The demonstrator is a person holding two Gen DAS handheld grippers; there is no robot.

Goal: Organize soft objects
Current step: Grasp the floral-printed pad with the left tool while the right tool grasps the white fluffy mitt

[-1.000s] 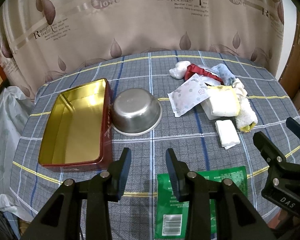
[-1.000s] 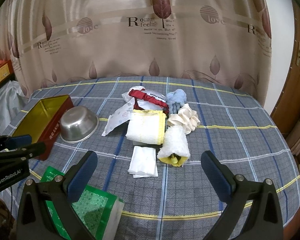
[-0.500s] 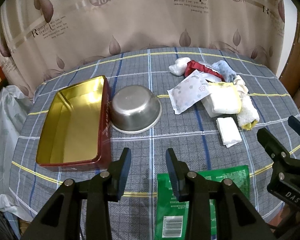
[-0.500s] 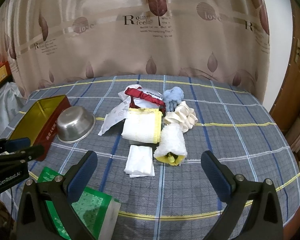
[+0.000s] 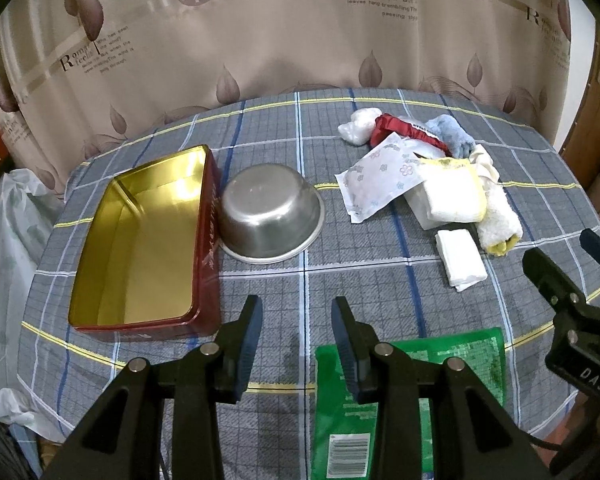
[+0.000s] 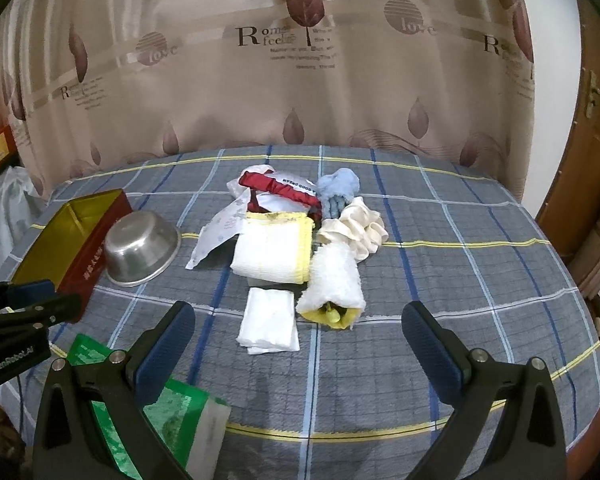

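Tissue wad (image 6: 269, 322) lay dead ahead of my right gripper (image 6: 298, 338), jaws spread empty; my left gripper (image 5: 296, 338), part-open and empty, sat farther off.

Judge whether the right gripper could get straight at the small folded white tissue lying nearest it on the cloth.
Probably yes. The right gripper stands open and empty, and the folded tissue lies flat just ahead of it, only bare tablecloth between. The rolled white towel sits close beside it.
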